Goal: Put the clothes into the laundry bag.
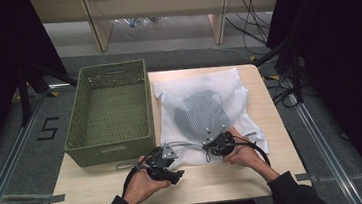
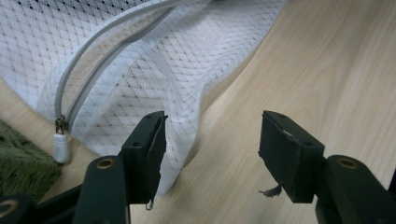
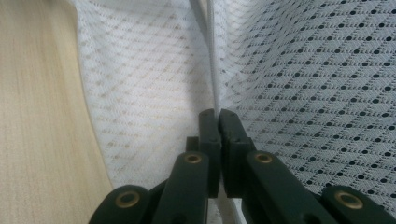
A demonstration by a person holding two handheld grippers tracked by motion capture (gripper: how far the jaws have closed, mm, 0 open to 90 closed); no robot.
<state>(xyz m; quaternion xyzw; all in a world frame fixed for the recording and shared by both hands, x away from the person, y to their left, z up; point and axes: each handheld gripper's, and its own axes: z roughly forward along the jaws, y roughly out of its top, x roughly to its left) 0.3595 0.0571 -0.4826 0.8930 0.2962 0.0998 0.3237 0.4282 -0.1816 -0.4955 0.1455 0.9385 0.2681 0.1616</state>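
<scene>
High view | white mesh laundry bag point(image 1: 197, 105), grey garment inside | left fingers point(image 2: 149, 149) spread | right fingers point(image 3: 231, 140) pinching zipper point(image 3: 212, 79)

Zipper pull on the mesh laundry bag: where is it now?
Left gripper view, far left: the zipper pull hangs at the mesh laundry bag edge, beside the green basket, left of the open left hand-held gripper.

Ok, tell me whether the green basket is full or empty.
Empty: in the high view the green basket shows its bare perforated floor. The grey garment sits inside the white mesh laundry bag beside it.
</scene>
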